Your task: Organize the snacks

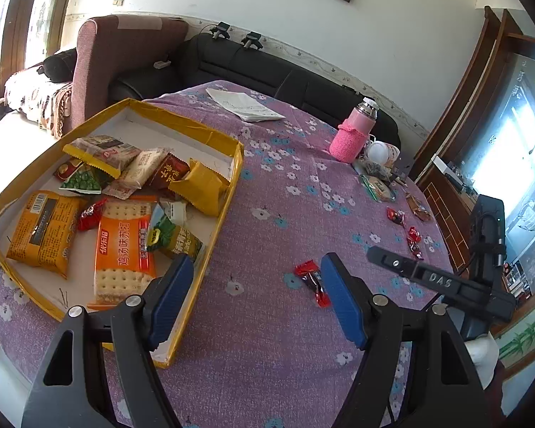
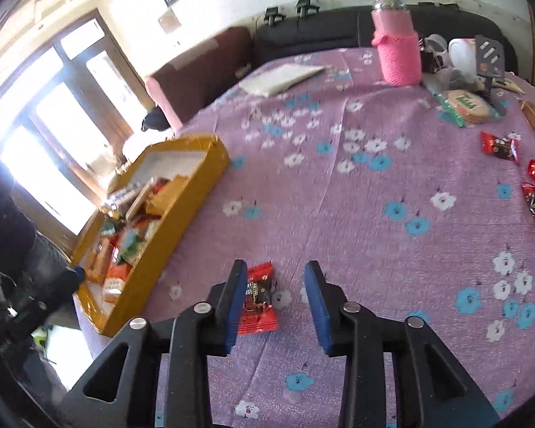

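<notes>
Both tongs are spread apart, holding nothing. The right gripper point(image 2: 276, 306) hangs over a red candy point(image 2: 258, 299) near its left finger, just right of the yellow snack tray point(image 2: 182, 214); the left gripper point(image 1: 255, 299) hovers at the tray's near-right edge.

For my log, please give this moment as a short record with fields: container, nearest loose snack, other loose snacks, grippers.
container: yellow tray with many snack packets inside
nearest loose snack: red candy on the purple tablecloth, beside the tray
other loose snacks: red candies and a round cracker pack at the far side
left gripper: open, empty
right gripper: open, around the red candy
</notes>
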`<move>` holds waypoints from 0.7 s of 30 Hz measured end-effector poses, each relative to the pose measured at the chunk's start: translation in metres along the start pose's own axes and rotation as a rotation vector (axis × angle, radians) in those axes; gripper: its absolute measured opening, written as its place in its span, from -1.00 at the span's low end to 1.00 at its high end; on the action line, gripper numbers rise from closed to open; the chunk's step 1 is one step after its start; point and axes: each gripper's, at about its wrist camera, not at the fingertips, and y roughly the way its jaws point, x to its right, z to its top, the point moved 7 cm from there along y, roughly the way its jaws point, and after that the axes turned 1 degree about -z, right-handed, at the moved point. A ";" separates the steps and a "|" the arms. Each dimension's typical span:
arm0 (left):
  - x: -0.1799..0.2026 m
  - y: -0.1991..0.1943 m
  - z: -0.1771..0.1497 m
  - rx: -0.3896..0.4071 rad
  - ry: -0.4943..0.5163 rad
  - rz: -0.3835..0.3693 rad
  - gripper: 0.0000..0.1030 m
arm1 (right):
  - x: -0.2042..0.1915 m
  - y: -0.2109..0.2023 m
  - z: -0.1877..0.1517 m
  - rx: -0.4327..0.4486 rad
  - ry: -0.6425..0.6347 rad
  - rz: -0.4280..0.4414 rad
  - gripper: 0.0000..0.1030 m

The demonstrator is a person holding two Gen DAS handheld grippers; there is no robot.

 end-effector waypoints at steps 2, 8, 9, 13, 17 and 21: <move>0.002 0.001 -0.002 -0.005 -0.001 -0.007 0.43 | 0.009 -0.007 0.000 0.020 0.024 -0.003 -0.28; 0.012 0.008 -0.007 -0.033 0.002 -0.025 0.43 | 0.048 -0.010 -0.001 0.042 0.117 -0.009 -0.26; 0.014 0.008 -0.008 -0.034 0.009 -0.029 0.43 | 0.052 -0.011 -0.003 0.046 0.128 0.000 -0.26; 0.023 0.014 -0.009 -0.059 0.022 -0.041 0.43 | 0.070 -0.013 -0.004 0.052 0.167 0.001 -0.26; 0.028 0.013 -0.014 -0.061 0.041 -0.038 0.43 | 0.090 -0.031 0.007 0.106 0.192 -0.023 -0.24; 0.032 0.019 -0.019 -0.083 0.029 -0.039 0.43 | 0.135 -0.059 0.031 0.176 0.282 -0.034 -0.18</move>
